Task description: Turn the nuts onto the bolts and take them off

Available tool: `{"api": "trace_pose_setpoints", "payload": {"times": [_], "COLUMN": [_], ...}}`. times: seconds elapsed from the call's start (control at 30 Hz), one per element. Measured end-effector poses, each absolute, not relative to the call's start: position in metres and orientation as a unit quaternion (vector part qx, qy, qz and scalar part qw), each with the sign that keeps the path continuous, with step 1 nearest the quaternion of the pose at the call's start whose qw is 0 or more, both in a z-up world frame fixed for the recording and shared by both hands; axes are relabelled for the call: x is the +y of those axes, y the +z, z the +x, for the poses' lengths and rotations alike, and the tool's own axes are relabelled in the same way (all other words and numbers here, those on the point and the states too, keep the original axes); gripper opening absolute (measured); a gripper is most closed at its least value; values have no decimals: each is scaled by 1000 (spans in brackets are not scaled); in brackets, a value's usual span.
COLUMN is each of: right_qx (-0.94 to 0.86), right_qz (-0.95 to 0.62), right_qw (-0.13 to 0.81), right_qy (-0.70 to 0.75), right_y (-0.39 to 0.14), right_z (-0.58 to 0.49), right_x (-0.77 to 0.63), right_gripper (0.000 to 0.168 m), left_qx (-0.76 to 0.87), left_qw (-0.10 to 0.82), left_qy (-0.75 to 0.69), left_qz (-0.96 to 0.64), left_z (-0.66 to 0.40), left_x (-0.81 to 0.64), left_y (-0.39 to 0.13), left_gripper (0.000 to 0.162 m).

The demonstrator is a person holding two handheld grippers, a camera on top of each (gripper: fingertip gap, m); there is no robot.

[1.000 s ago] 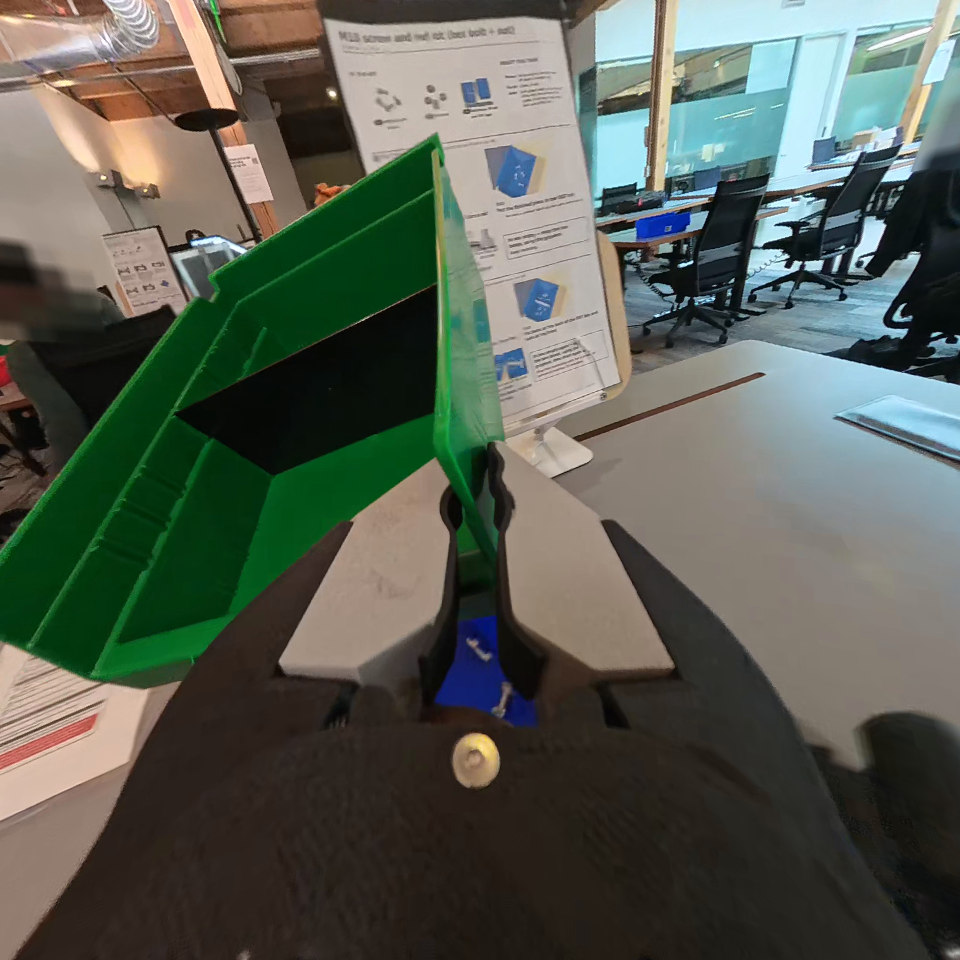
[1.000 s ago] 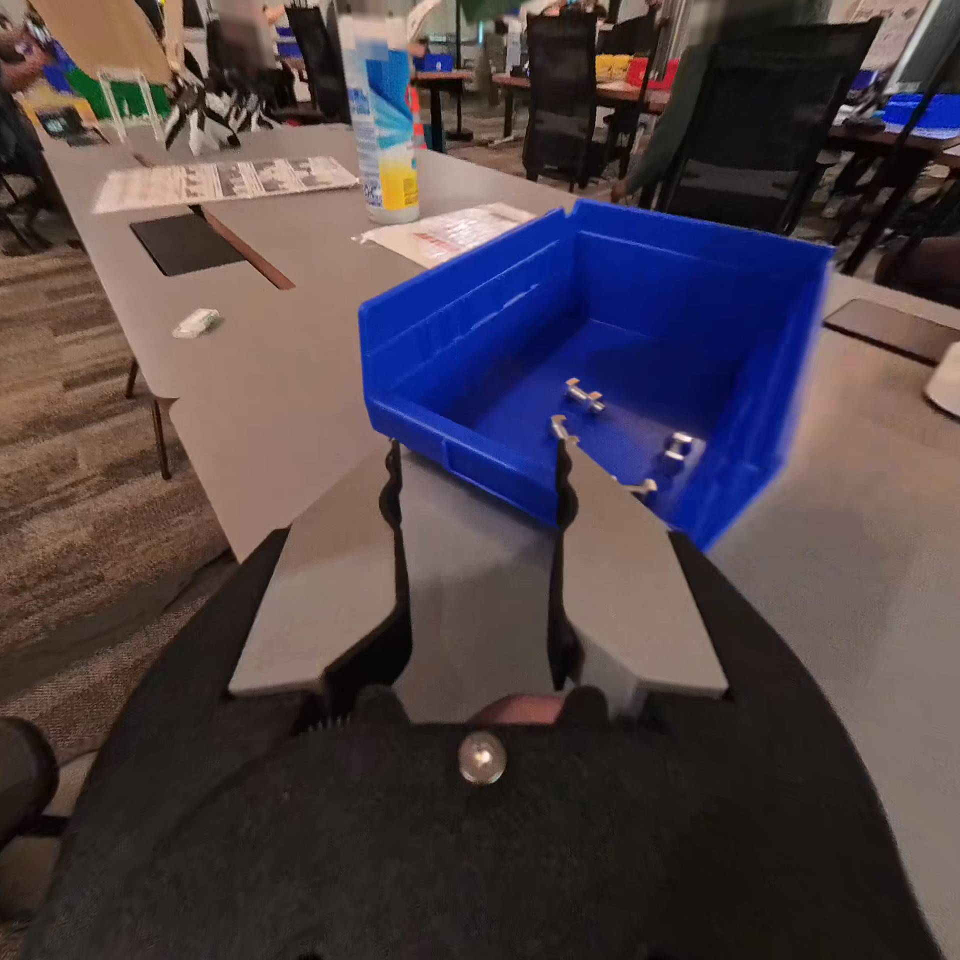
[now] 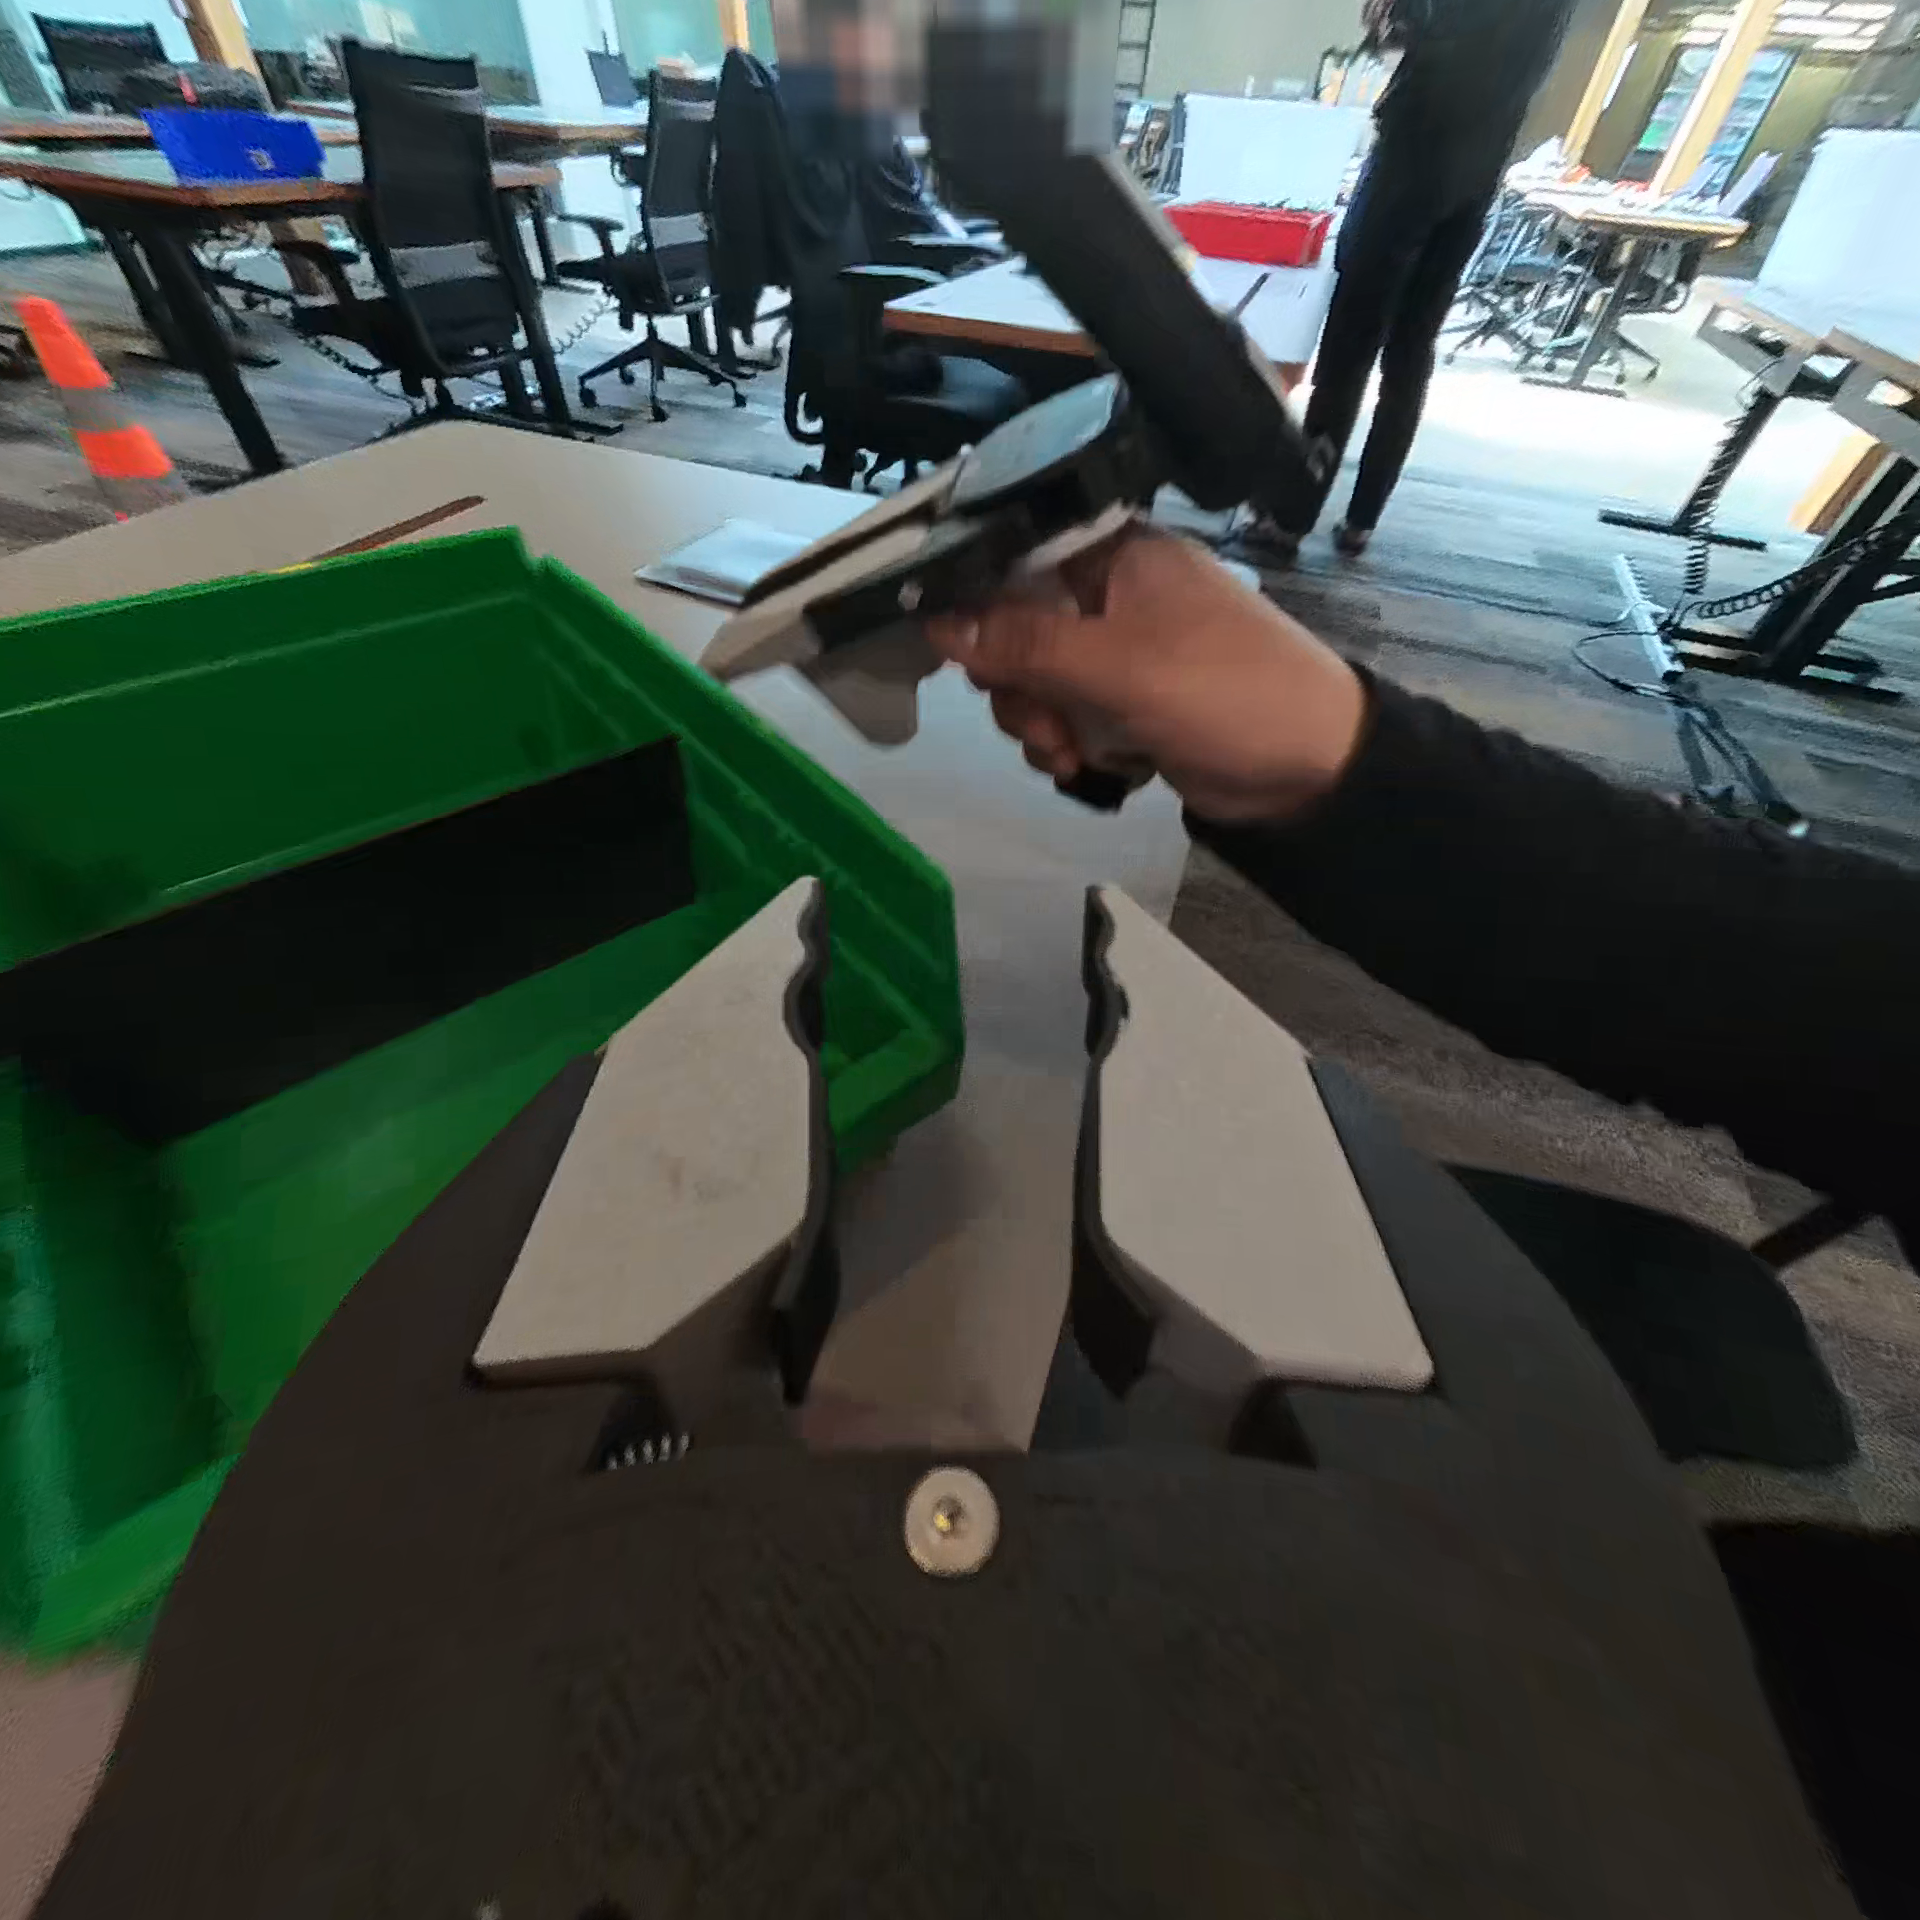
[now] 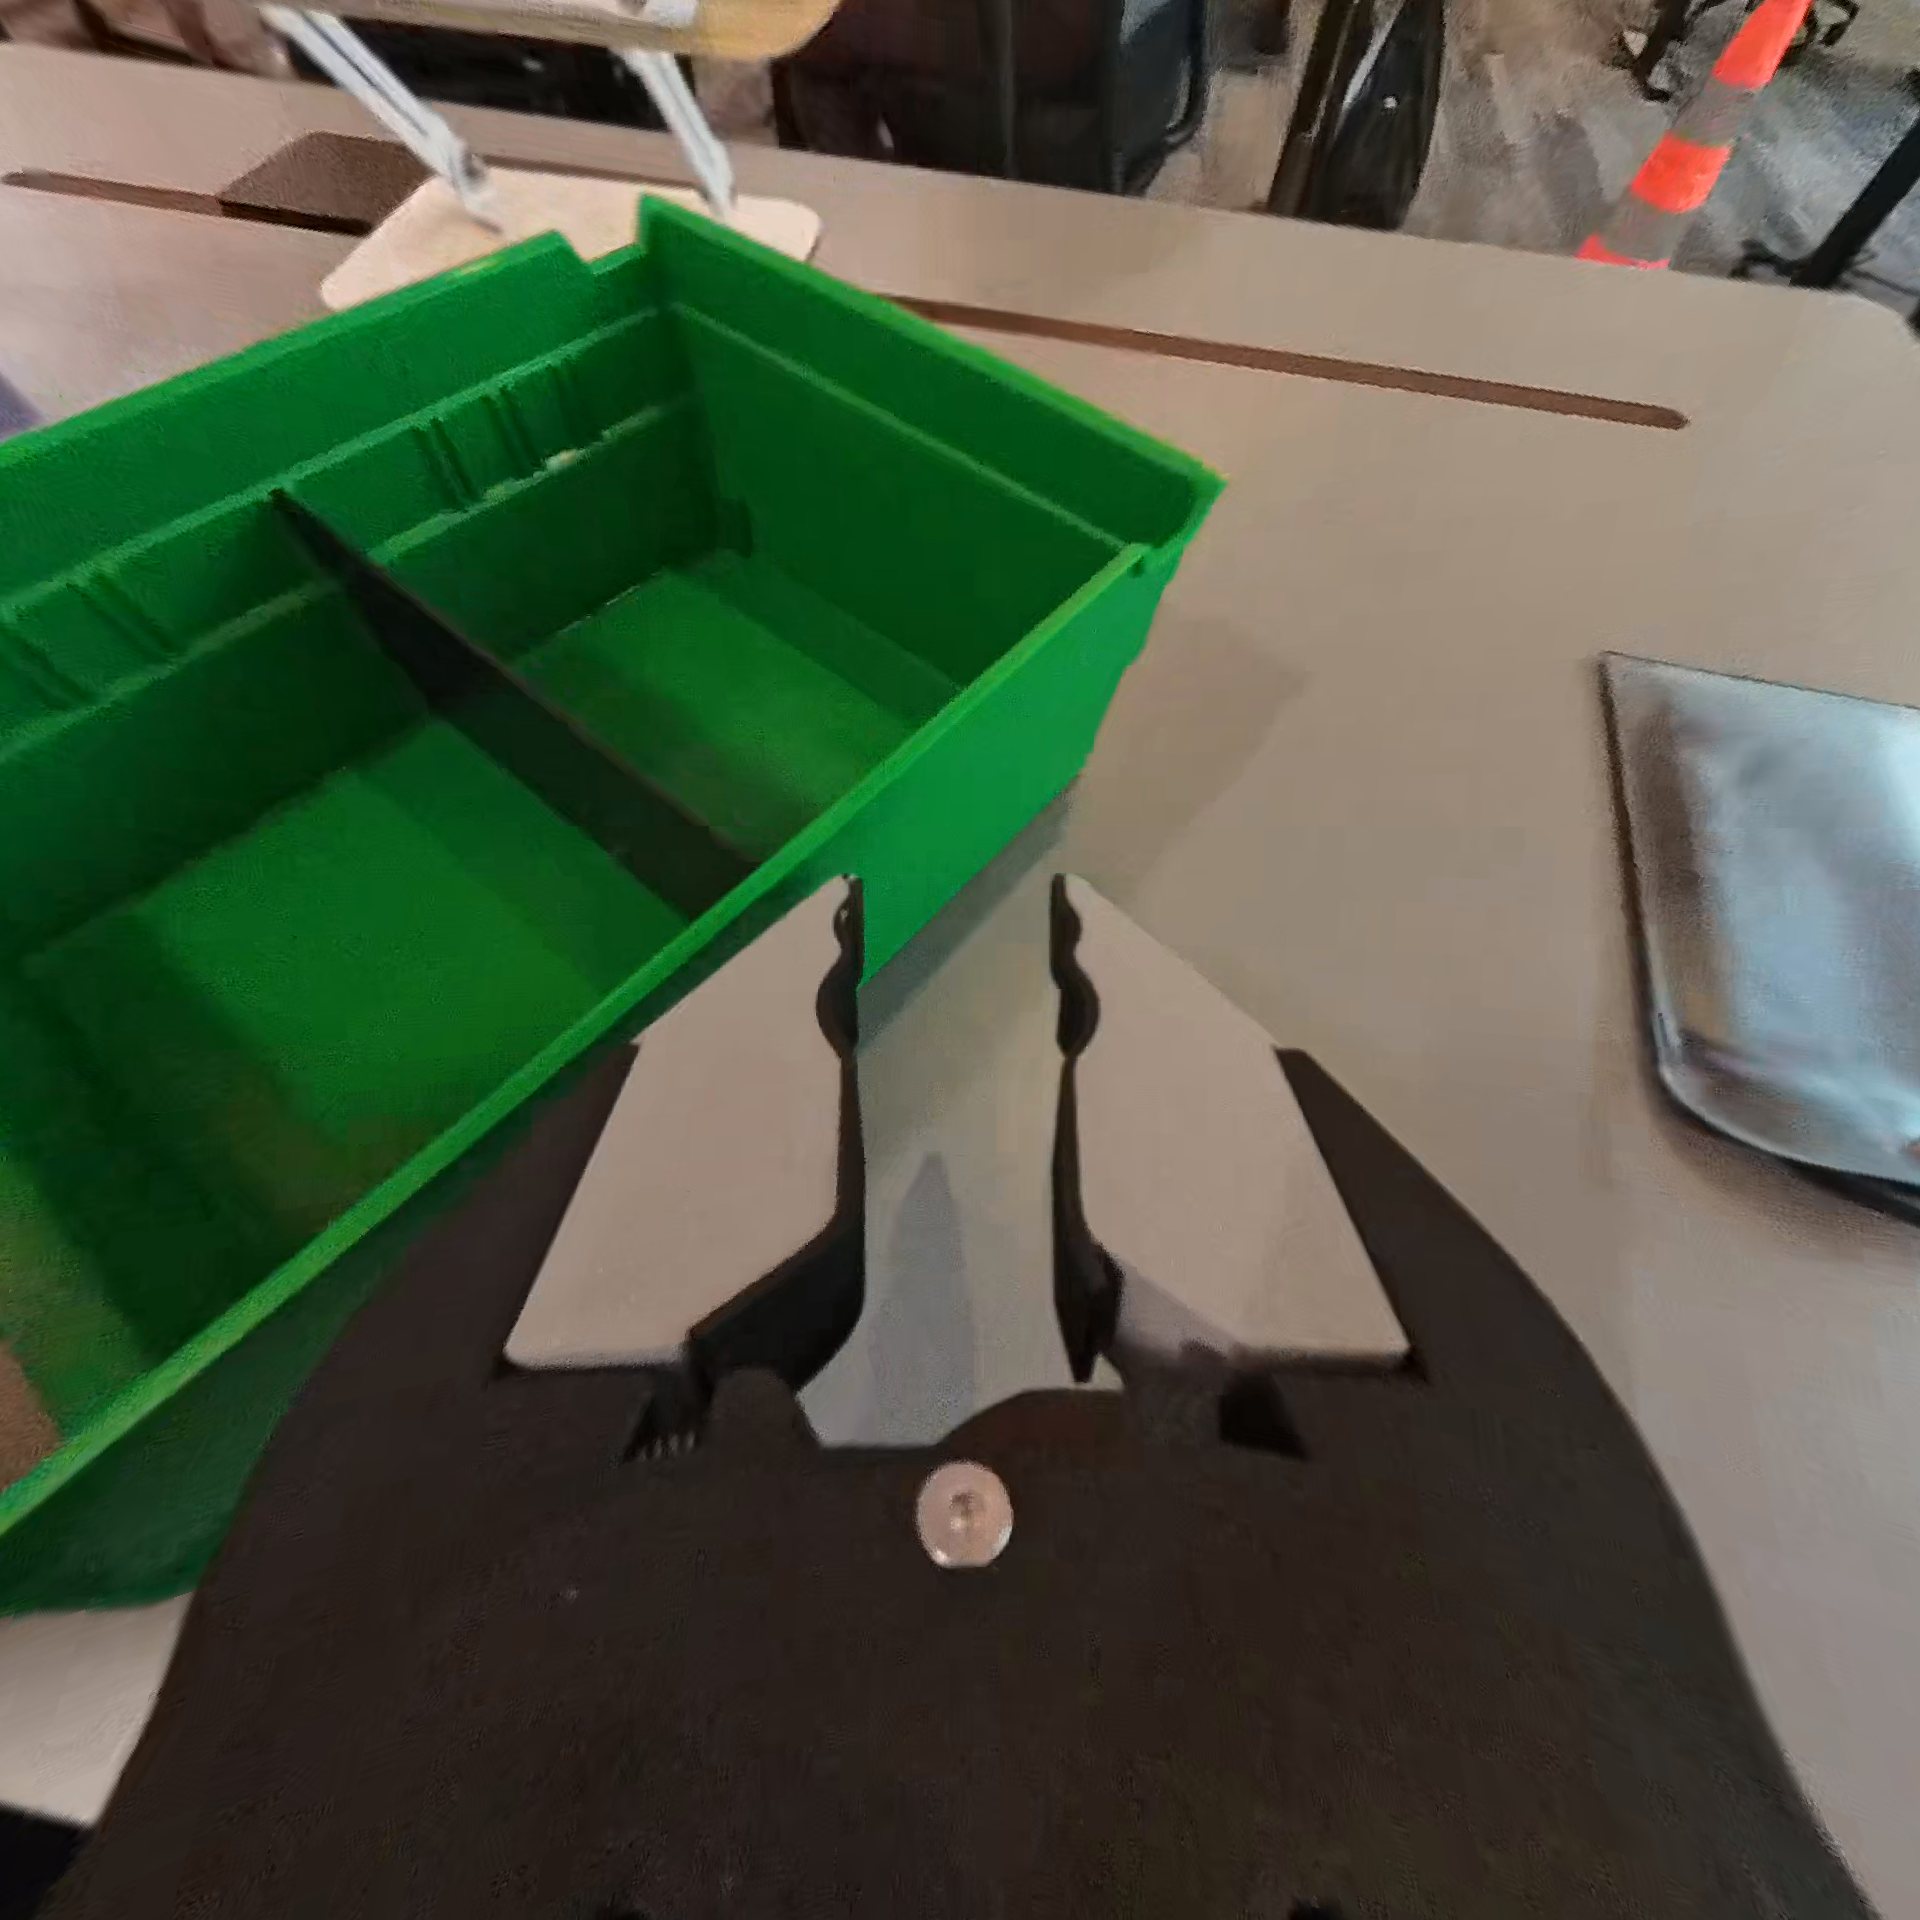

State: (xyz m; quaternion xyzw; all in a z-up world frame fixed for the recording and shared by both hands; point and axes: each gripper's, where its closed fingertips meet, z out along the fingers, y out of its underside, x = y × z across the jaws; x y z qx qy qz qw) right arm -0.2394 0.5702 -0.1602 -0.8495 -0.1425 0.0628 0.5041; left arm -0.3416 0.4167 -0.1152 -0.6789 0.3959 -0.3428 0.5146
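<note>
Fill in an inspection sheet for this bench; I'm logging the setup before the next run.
Surface: grey table with a dark slot along it.
Job's things: green bin with a black divider, both compartments look empty; no nuts or bolts seen.
Clutter: shiny flat pouch; white stand base behind the bin.
Grippers: left hand-held gripper open, empty; right hand-held gripper open, empty.
Cables: coiled cords on the floor beyond the table.
Surroundings: office chairs, orange cone, a standing person.
</note>
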Motion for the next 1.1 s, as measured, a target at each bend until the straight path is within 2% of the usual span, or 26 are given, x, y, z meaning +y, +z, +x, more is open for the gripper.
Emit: {"api": "trace_pose_setpoints", "payload": {"times": [0.07, 0.17, 0.2, 0.27, 0.3, 0.33, 0.43, 0.47, 0.5, 0.53, 0.6, 0.67, 0.77, 0.8, 0.83, 0.87, 0.9, 0.97, 1.1], "right_qx": [-139, -206, -248, -331, -353, -369, -392, -395, -391, -383, -378, -370, -320, -315, -316, -312, -311, -334, -405], "right_qz": [-839, -782, -759, -721, -727, -746, -803, -812, -814, -815, -827, -842, -866, -869, -869, -867, -860, -828, -786], "right_qw": [520, 557, 546, 454, 409, 393, 414, 409, 416, 428, 414, 391, 383, 380, 379, 384, 397, 436, 462], "right_qy": [84, 192, 256, 407, 425, 391, 175, 133, 106, 76, 42, 47, 33, 35, 49, 61, 76, 111, 64], "right_y": [-138, -100, -93, -95, -108, -127, -187, -199, -203, -202, -209, -213, -214, -215, -216, -214, -209, -193, -190], "right_z": [-239, -289, -320, -386, -407, -419, -414, -409, -403, -392, -372, -353, -311, -303, -301, -301, -305, -327, -368], "right_x": [565, 518, 490, 421, 403, 401, 442, 452, 462, 473, 486, 498, 524, 528, 529, 530, 529, 523, 525], "right_gripper": [37, 44, 50, 62, 62, 61, 62, 57, 44, 40, 63, 70, 78, 68, 69, 77, 70, 71, 74], "left_qx": [389, 373, 366, 358, 359, 356, 333, 325, 317, 307, 287, 249, 243, 235, 232, 237, 249, 266, 297], "left_qw": [514, 546, 552, 543, 530, 517, 464, 447, 431, 420, 427, 417, 413, 409, 411, 417, 427, 455, 469], "left_qy": [-330, -251, -213, -153, -130, -107, -62, -50, -36, -20, -13, -37, -7, -3, -4, -17, -37, -60, -71], "left_qz": [-689, -707, -718, -744, -757, -771, -819, -832, -844, -854, -857, -873, -877, -882, -882, -877, -868, -848, -829], "left_z": [-382, -462, -492, -548, -573, -597, -661, -679, -698, -717, -746, -770, -801, -808, -811, -806, -796, -775, -730], "left_x": [413, 424, 432, 447, 455, 463, 481, 485, 486, 488, 492, 492, 491, 489, 487, 483, 479, 475, 480], "left_y": [-107, -105, -109, -126, -136, -147, -180, -189, -199, -206, -209, -213, -211, -211, -209, -206, -202, -190, -184], "left_gripper": [54, 54, 54, 56, 60, 61, 64, 64, 63, 61, 77, 94, 97, 93, 84, 71, 65, 62, 63]}}
